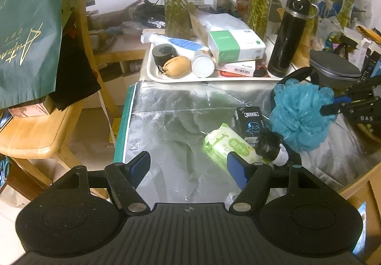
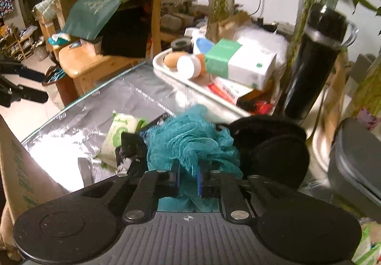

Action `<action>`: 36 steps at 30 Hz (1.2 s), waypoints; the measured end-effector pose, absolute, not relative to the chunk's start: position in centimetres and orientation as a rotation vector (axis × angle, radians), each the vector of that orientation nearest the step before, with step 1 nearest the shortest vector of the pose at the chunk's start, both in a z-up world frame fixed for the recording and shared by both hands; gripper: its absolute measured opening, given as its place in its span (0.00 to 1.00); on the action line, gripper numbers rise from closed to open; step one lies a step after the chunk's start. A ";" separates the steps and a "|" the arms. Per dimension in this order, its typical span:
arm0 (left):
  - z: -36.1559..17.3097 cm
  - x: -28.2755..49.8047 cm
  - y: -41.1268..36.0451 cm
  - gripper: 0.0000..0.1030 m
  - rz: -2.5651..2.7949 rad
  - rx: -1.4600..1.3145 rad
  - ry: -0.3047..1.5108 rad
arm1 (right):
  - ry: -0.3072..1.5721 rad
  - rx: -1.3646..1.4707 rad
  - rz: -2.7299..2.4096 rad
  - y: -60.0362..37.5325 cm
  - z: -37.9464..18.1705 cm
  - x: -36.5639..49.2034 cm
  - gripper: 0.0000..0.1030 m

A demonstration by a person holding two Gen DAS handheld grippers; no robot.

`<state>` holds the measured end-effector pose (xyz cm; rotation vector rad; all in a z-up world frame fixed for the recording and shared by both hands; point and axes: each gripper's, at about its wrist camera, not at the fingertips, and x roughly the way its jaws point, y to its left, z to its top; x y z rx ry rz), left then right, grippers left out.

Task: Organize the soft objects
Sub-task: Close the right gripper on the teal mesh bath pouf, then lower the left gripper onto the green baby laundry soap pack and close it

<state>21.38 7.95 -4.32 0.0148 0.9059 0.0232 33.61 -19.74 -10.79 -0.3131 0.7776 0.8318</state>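
Our right wrist view is smeared by blur, and the tray (image 2: 181,79) labels cannot be read. Behind the loofah (image 2: 190,141), a black soft thing (image 2: 273,146) is half hidden. The loofah is teal ruffled mesh, bunched and puffy, over the foil-covered desk (image 1: 166,117) beside the wipes (image 1: 228,143). Our right tongs (image 2: 189,180) pinch its near edge. Our left tongs (image 1: 188,168) gape wide, holding nothing.
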 end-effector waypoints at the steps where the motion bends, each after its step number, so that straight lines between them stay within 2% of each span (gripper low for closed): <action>1: -4.3 21.4 7.9 0.68 0.022 0.017 0.905 | 0.767 -0.308 0.825 -19.9 -10.4 33.5 0.13; 17: -5.2 23.2 7.7 0.68 -0.091 0.027 0.921 | 0.613 -0.253 0.655 -23.4 -6.0 30.4 0.11; 30: -8.6 26.7 6.9 0.69 -0.334 0.071 0.925 | 0.609 -0.175 0.558 -26.1 -5.2 28.9 0.10; 36: -10.7 29.3 7.1 0.75 -0.381 0.048 0.939 | 0.611 -0.155 0.552 -26.6 -5.3 28.8 0.10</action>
